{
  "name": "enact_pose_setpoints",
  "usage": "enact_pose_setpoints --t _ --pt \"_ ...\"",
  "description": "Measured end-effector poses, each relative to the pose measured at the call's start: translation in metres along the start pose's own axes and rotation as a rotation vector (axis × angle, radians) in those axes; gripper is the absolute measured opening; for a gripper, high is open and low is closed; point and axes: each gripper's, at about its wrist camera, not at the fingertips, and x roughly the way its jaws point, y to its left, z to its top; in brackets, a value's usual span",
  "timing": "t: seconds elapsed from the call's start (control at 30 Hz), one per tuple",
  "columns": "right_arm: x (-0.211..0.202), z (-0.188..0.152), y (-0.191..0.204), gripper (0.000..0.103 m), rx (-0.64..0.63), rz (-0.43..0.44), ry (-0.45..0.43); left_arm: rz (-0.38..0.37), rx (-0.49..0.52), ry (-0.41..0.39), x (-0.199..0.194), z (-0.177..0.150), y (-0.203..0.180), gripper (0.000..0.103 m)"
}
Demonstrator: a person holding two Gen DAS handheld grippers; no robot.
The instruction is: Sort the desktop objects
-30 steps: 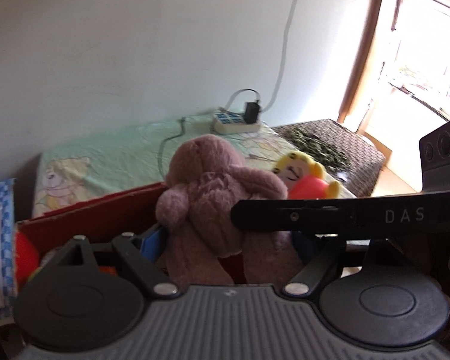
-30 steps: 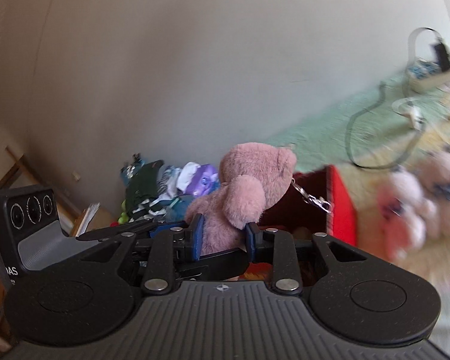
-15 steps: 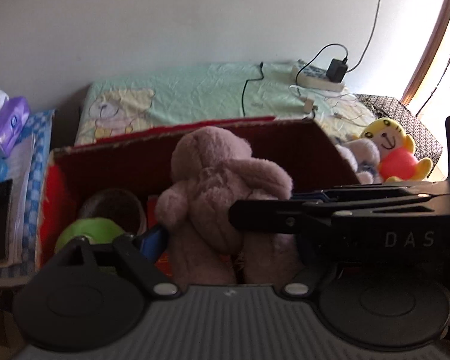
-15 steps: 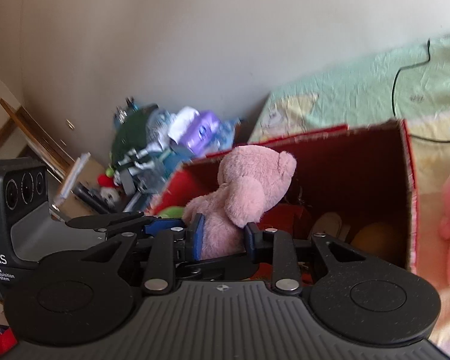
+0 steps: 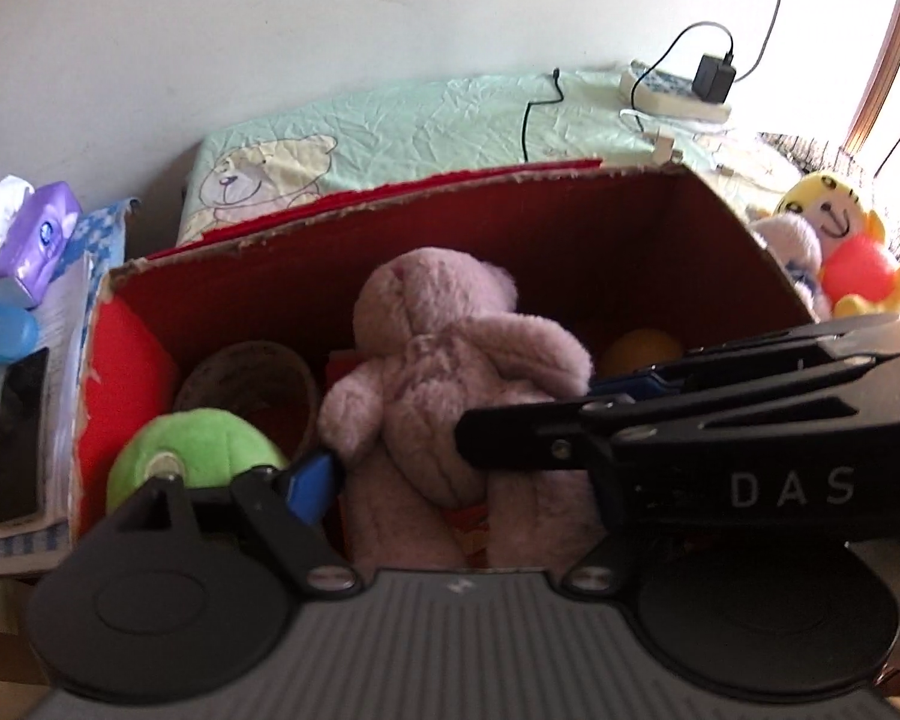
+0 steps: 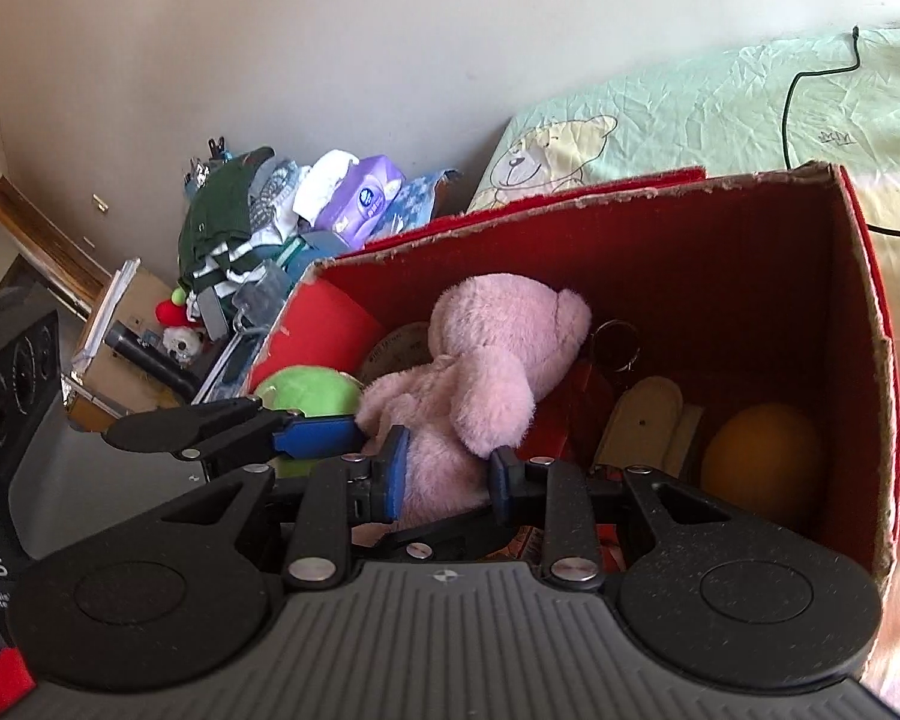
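1. Pink plush bear (image 6: 480,384) sits at centre frame in the right wrist view, over the open red cardboard box (image 6: 870,312), its lower body clamped between the blue pads of the right gripper (image 6: 447,474).
2. Jaws of the right gripper are closed on the bear's body.
3. In the left wrist view the bear (image 5: 450,378) fills the middle, facing away; the left gripper (image 5: 450,474) has one blue pad (image 5: 309,483) touching its left flank, while the other finger is hidden behind the right gripper's black body, so I cannot tell its jaw state.
4. Inside the box lie a green plush ball (image 5: 192,456) at lower left, a brown bowl (image 5: 252,384) behind it, and an orange ball (image 6: 762,450) at the right.
5. A yellow plush toy (image 5: 846,246) sits outside the box, at the right edge.
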Motion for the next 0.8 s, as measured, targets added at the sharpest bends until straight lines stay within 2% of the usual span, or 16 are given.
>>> enact_pose_setpoints --t 0.2,0.47,0.67,0.8 --pt "0.011 0.001 -0.001 0.030 -0.006 -0.013 0.045 0.047 0.024 0.027 0.002 -0.003 -0.007 0.084" --pt "0.006 0.005 -0.008 0.034 0.054 0.008 0.043 0.027 -0.009 0.020 -0.001 -0.003 -0.003 0.084" --pt "-0.013 0.008 -0.017 0.037 0.117 0.040 -0.022 0.035 -0.003 0.021 0.000 -0.003 -0.007 0.085" --pt "-0.017 0.015 -0.022 0.036 0.152 -0.015 -0.090 0.032 0.001 0.021 0.001 -0.003 -0.007 0.087"
